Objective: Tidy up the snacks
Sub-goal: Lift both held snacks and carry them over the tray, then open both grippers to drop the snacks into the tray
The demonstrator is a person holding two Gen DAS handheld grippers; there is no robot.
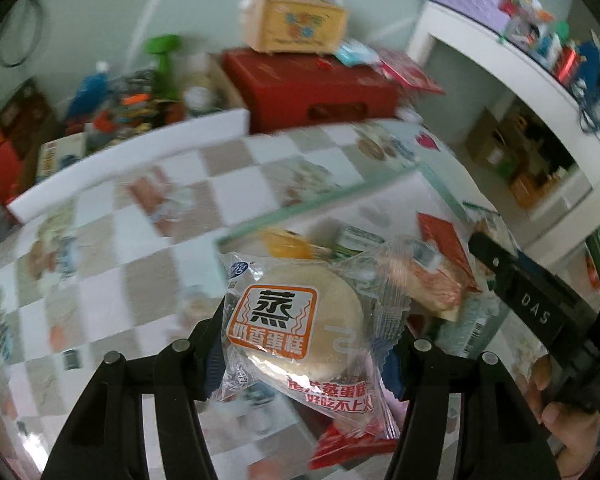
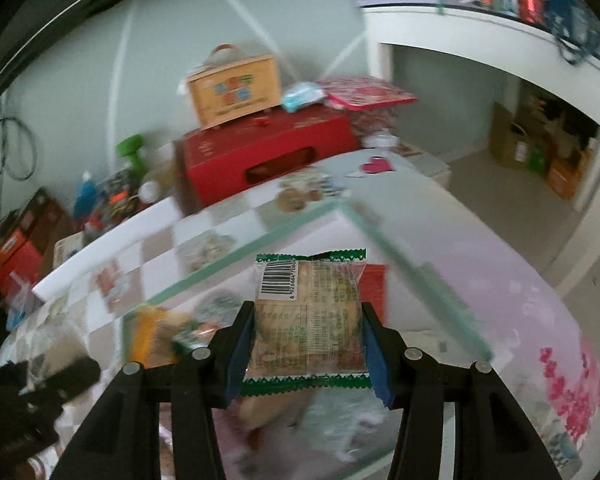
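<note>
The left tool (image 1: 312, 344) is clamping a cake (image 1: 300, 320); the right tool (image 2: 305, 348) is gripping a green-edged packet (image 2: 306, 316), both above the glass box (image 2: 260, 240) on the counter (image 1: 120, 240).

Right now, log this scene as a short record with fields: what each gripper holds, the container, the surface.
left gripper: shut on steamed cake packet, clear wrapper with orange label
right gripper: shut on green-edged snack packet, barcode side facing the camera
container: clear glass-walled box under both packets, more snacks inside
surface: checked tablecloth
background: red box, blurred
</note>
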